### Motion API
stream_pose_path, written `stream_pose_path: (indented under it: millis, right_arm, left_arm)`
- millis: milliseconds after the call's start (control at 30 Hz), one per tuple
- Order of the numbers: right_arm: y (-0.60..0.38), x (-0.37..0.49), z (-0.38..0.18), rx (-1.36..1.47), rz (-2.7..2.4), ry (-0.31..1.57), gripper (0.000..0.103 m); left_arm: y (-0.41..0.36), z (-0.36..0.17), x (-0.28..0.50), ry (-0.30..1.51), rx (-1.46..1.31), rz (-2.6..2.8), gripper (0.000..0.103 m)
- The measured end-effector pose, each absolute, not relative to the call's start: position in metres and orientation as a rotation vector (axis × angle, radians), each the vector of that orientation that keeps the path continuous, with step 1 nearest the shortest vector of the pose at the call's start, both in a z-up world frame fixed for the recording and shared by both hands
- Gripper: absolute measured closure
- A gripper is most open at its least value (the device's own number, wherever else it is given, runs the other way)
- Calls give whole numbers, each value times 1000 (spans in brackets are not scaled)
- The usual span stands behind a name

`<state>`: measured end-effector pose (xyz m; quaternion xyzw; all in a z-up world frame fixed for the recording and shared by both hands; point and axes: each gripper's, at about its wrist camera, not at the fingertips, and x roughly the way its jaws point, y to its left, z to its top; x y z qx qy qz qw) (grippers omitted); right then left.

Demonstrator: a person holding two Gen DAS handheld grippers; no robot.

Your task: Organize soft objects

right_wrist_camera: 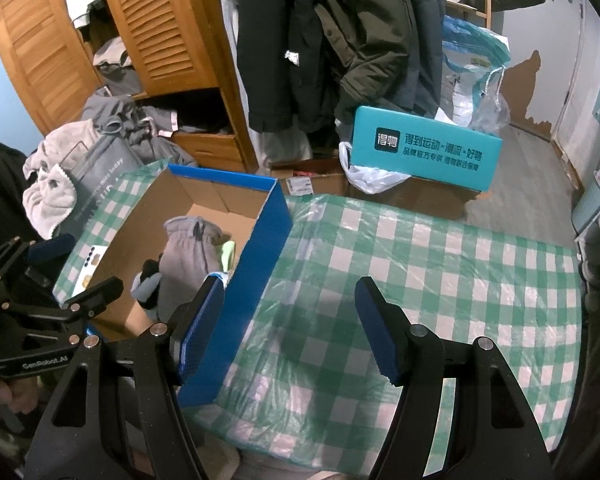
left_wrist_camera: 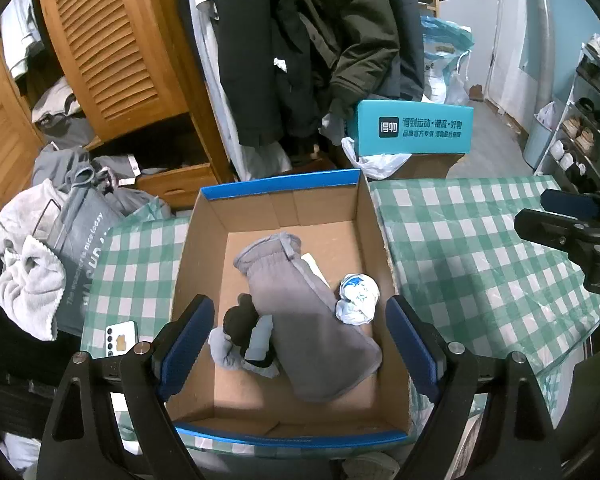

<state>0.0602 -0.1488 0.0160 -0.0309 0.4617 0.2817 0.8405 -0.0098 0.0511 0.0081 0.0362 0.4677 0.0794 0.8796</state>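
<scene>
Looking down through my left wrist camera, I see my left gripper (left_wrist_camera: 300, 344) poised over the open cardboard box (left_wrist_camera: 204, 240), its blue-padded fingers (left_wrist_camera: 186, 344) spread wide and holding nothing. Inside the box a grey fleece garment (left_wrist_camera: 300, 320) lies diagonally across the floor, its cuffed end toward the far wall. Touching its left side sits a bundle of black and pale blue socks (left_wrist_camera: 246, 340), and just beside its right edge is a balled white item with blue print (left_wrist_camera: 358, 298). The box stands on a table covered in green-and-white checked cloth (left_wrist_camera: 480, 256), and a white phone (left_wrist_camera: 120, 338) lies on the cloth to the box's left. From my right wrist camera, my right gripper (right_wrist_camera: 290, 328) hangs above the bare checked cloth to the right of the box, its fingers also apart and empty; the left finger sits close to the box's blue outer wall (right_wrist_camera: 256, 264). Beyond the table I can see a teal carton (right_wrist_camera: 424, 148), hanging coats (right_wrist_camera: 340, 40) and a wooden louvred wardrobe (right_wrist_camera: 156, 28).
</scene>
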Motion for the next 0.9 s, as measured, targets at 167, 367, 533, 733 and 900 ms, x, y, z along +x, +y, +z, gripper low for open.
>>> stream_pose_path:
  millis: [167,367,533,733,900]
  right_arm:
    - [-148,60,16,-65,596,975,35]
    - [-149,60,16,-68,595,976,35]
    - [-150,60,15,-67,594,979,35]
    - [-150,60,15,-69,595,980,35]
    - [-150,60,15,-70,594,979,35]
  left_arm:
    - [51,8,-10,975,76,165,14]
    - [51,8,-10,975,76,165,14]
    - [51,8,-10,974,77,166,14]
    - [52,5,-10,975,84,178,14]
    - [52,4,-10,973,83,172,14]
